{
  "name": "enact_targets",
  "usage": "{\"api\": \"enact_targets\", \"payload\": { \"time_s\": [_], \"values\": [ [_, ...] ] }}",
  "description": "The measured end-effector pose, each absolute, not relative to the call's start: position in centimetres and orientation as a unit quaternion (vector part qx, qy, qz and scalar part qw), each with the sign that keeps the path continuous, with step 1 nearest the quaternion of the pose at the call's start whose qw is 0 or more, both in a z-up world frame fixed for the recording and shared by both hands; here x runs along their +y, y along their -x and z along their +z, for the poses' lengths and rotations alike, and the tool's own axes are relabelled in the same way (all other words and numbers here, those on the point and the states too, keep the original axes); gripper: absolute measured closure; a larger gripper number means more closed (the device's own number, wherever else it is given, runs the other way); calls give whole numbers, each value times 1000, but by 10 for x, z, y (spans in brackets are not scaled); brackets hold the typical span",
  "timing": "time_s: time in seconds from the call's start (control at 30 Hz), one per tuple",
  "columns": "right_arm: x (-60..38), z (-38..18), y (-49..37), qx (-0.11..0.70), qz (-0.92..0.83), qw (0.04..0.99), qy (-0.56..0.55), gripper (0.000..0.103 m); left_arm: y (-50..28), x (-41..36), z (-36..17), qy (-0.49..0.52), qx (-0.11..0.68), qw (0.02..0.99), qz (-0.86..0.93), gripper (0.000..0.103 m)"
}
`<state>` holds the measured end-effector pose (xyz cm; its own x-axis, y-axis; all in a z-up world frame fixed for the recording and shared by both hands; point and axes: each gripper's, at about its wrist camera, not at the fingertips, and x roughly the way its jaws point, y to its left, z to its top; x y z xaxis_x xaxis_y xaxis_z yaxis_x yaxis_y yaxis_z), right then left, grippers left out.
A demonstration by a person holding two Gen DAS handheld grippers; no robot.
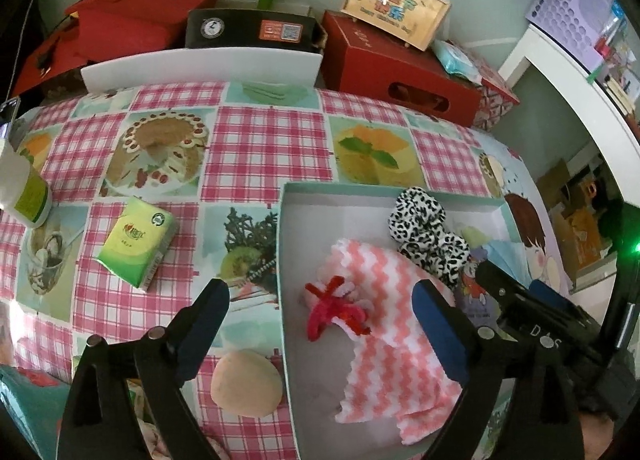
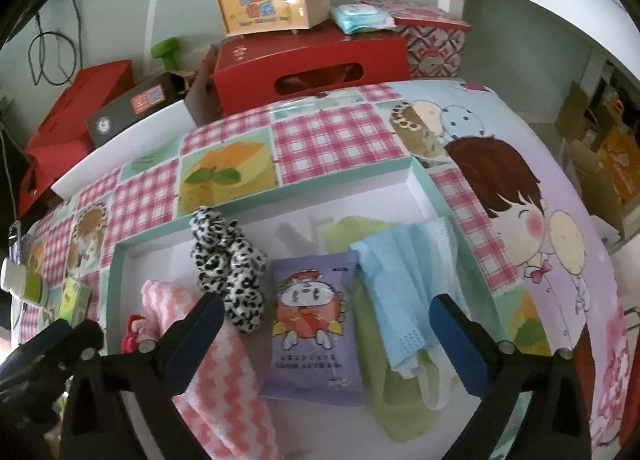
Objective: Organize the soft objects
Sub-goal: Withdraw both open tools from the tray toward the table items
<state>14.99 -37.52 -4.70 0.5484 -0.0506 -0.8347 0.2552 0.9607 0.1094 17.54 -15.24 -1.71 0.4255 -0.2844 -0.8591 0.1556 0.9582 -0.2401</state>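
Observation:
A shallow white box with a teal rim (image 1: 285,244) (image 2: 280,190) sits on the table. In it lie a pink-and-white zigzag cloth (image 1: 394,324) (image 2: 216,376), a red pipe-cleaner bundle (image 1: 334,306) (image 2: 132,330), a leopard-print scrunchie (image 1: 426,236) (image 2: 228,264), a purple packet (image 2: 314,328), a blue mask (image 2: 400,292) and a green cloth (image 2: 400,408). My left gripper (image 1: 320,312) is open and empty above the box's left wall. My right gripper (image 2: 326,336) is open and empty over the purple packet. A peach soft ball (image 1: 246,384) lies outside the box, beside its left wall.
A green tissue pack (image 1: 136,244) and a white-and-green bottle (image 1: 24,196) stand on the checked tablecloth at left. Red boxes (image 1: 400,76), a black box (image 1: 252,30) and a gift case (image 1: 396,6) line the far edge. The table's right edge drops to the floor.

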Motion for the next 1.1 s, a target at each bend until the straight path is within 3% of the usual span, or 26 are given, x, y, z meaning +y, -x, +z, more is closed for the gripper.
{"api": "enact_targets", "payload": {
  "time_s": [0.7, 1.1],
  "values": [
    [-364, -42, -150, 453, -80, 881, -108, 0, -179, -131, -13, 98, 507, 847, -123, 7],
    [-322, -31, -156, 448, -24, 889, -87, 0, -186, -58, -2, 136, 483, 864, -49, 7]
  ]
}}
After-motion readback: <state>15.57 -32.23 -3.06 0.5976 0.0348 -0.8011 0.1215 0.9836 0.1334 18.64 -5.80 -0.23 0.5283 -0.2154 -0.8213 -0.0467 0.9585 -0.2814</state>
